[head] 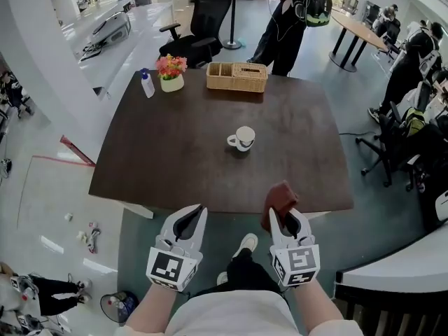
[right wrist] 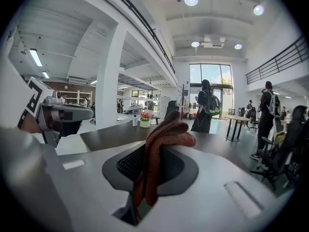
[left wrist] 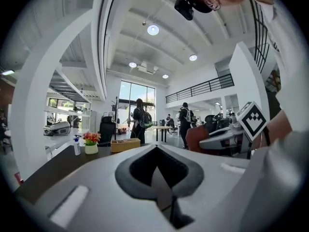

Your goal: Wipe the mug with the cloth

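A dark, matt, flat-topped table (head: 175, 159) is shown ahead of both grippers, its near edge close to their tips. At its far edge, well beyond either tool, a rectangular woven basket (head: 236, 77) is seen, pale and coarse in weave. The left gripper (head: 190, 219) and the right gripper (head: 288, 219) are held side by side short of the table, a posture judged to be a ready position from which the approach is not yet begun. The jaws of the left gripper are pressed together on nothing (only a closed seam is seen in its own view), so that tool is judged to be kept free for steadying the mug. The jaws of the right gripper are clamped on the cloth (right wrist: 161, 139), which is pinched low in its folds so that a loose, rounded wad projects past the tips; this free wad is presumably meant as the wiping face. The cloth is rust-brown, soft and nappy in texture, and bunched rather than flat. The mug (head: 243, 138) stands upright on bare tabletop ahead of the right gripper and slightly toward the left one, well apart from both. It is white, smooth and glazed-looking, roughly cylindrical, with a dark mark on its side and its loop handle turned toward the left gripper's side. No contact between cloth and mug is made.
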Available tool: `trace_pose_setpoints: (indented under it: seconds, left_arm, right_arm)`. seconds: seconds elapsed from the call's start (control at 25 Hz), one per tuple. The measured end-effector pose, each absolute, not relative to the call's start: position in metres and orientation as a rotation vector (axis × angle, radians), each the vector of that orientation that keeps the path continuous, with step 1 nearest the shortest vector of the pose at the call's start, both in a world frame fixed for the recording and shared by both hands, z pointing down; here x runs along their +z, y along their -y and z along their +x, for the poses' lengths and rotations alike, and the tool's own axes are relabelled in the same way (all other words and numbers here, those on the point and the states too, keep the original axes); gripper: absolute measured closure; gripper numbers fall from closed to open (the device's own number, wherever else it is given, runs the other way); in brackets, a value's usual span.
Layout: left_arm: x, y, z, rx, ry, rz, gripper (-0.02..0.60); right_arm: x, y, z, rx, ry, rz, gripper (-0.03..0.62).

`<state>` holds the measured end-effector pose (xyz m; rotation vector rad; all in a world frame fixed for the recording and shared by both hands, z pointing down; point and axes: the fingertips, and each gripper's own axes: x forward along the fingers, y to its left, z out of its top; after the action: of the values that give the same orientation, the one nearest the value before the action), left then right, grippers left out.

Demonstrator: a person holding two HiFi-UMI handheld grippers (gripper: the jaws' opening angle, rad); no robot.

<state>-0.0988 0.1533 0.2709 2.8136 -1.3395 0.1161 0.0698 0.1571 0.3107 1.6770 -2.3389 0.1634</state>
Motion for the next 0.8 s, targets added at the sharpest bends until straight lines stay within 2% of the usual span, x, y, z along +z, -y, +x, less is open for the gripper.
trace_pose_setpoints:
  seconds: [0.16,0.36,0.8]
  left_arm:
    - [0.290,-0.190,-0.114,0.150,1.301,2.786,0.581]
    - [0.276,-0.219,-0.123,0.107,1.319,2.798,0.581]
    - [0.248,-0.287,-0.113,-0.002,1.335,2.829,0.581]
  right_arm:
    - [0.312,-0.195,0.047,0.154,2.351,1.657,0.510]
    - [0.299,-0.226,0.037,0.099,2.354,1.661,0.510]
    - [0.289,-0.294,0.042,0.075,2.351,1.690,0.511]
